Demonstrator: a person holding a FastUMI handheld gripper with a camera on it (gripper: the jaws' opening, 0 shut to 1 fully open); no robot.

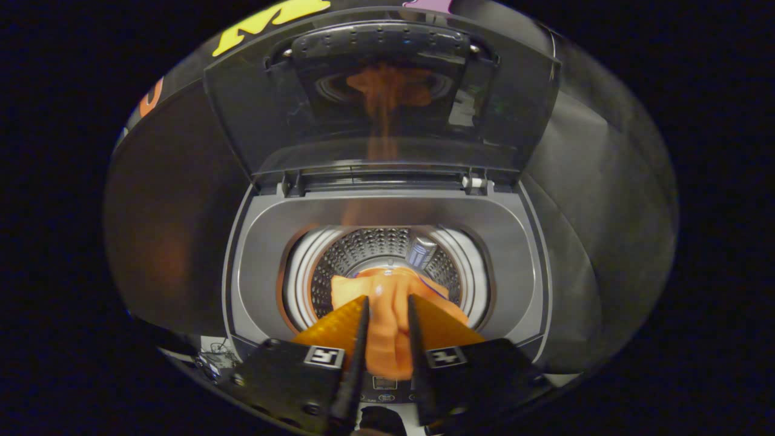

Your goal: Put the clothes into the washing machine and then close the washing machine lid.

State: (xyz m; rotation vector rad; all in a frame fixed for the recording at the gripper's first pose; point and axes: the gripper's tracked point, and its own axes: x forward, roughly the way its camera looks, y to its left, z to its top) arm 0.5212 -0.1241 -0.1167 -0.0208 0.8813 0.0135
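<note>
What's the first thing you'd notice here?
The bright orange cloth, pinched between the fingers of the claw and hanging over the round drum of the washing machine. Beyond it, the lid stands open and upright, with the cloth's orange glow mirrored in it.

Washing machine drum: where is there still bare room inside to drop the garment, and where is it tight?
The gripper is shut on the orange garment, held over the drum. Bare perforated wall shows behind and left of the cloth, so the drum's far half is free. The near rim is crowded by fingers and cloth. The lid stands upright, clear of the opening.
</note>
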